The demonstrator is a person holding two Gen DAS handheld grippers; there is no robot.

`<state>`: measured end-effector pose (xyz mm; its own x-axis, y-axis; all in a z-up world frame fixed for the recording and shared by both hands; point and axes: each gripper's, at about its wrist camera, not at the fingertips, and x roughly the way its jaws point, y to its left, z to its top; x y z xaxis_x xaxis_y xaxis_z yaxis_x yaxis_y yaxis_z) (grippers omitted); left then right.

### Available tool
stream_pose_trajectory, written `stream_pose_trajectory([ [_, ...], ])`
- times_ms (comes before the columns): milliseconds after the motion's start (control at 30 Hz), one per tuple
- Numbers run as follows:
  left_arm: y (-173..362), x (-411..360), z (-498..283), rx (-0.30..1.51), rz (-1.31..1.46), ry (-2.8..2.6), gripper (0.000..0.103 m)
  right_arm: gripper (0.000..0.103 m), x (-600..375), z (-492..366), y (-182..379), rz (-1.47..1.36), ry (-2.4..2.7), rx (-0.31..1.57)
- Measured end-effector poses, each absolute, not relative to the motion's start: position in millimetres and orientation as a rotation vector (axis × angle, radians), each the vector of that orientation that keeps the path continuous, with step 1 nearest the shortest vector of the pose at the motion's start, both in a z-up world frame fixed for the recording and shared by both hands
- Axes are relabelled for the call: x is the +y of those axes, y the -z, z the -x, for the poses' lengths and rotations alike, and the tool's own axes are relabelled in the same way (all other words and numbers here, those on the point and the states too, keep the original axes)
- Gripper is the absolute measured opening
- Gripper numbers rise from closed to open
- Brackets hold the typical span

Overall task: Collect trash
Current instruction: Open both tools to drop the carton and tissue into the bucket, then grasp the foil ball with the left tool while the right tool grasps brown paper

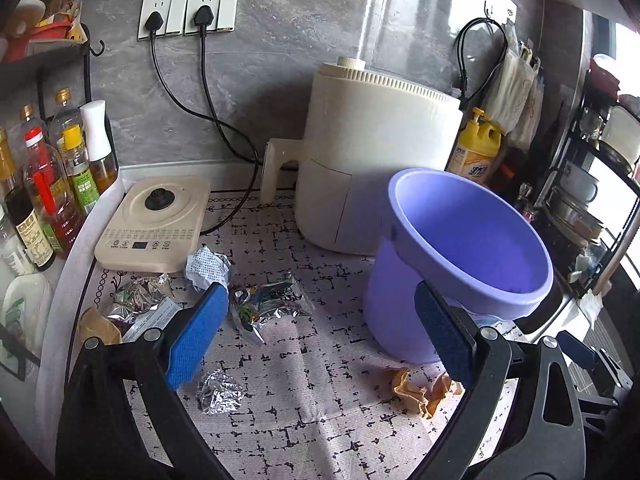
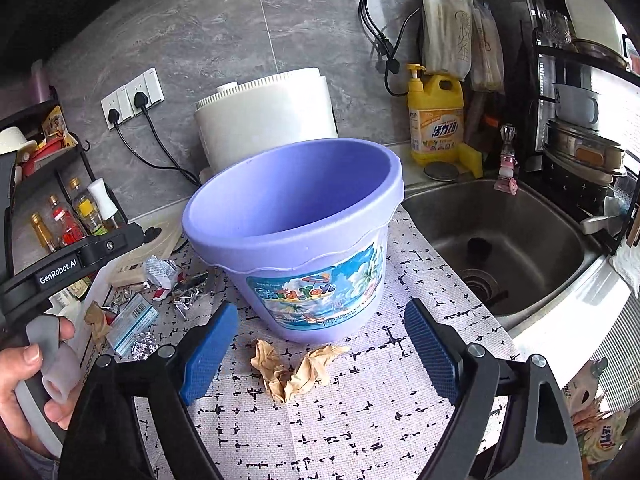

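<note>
Counter mat (image 2: pixel 360 420): pale, black dash pattern, covers the worktop beside the sink (image 2: pixel 520 240).

Air fryer (image 1: pixel 380 152): cream, against the grey wall, directly behind the bucket.

Bucket (image 2: pixel 296 240): 1, lilac plastic, upright, nothing visible inside, picture label on the side facing the right claw. It stands on the mat just left of the sink.

Hotplate (image 1: pixel 154 224): cream, flat, left of the air fryer, with bottles (image 1: pixel 44 184) ranked along its left side.

Left claw (image 1: pixel 320 332): 2 blue pads spread wide, holding nothing. It hangs above the mat, with the bucket just behind its right pad.

Right claw (image 2: pixel 320 356): 2 blue pads spread wide, holding nothing, facing the bucket's label.

Brown paper wad (image 2: pixel 296 372): crumpled, on the mat in front of the bucket, lying between the right claw's pads and touching neither.

Snack wrapper (image 1: pixel 272 300): silver-lined, flattened, beyond the left claw's left pad, left of the bucket.

White printed wrapper (image 1: pixel 208 268): crumpled, against the hotplate's front edge.

Foil wrappers (image 1: pixel 144 300): heaped at the mat's left edge.

Foil ball (image 1: pixel 220 394): small, just below the left claw's left pad.
</note>
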<state>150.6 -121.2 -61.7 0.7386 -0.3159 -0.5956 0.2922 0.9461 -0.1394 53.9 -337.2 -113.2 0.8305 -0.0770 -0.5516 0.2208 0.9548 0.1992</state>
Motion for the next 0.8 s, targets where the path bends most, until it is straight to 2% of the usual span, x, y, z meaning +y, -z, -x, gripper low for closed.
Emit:
stream_pose_trajectory([
  [500,113.5,-66.9,-144.3,0.782,0.052,0.192,0.093,0.086,-303.0,-74.4,159.1,-0.217,0.099,0.687],
  [800,152.5,-67.0,-163.0,0.850,0.043,0.162,0.080,0.086,-290.0,-87.3,177.6,-0.181,0.106,0.724],
])
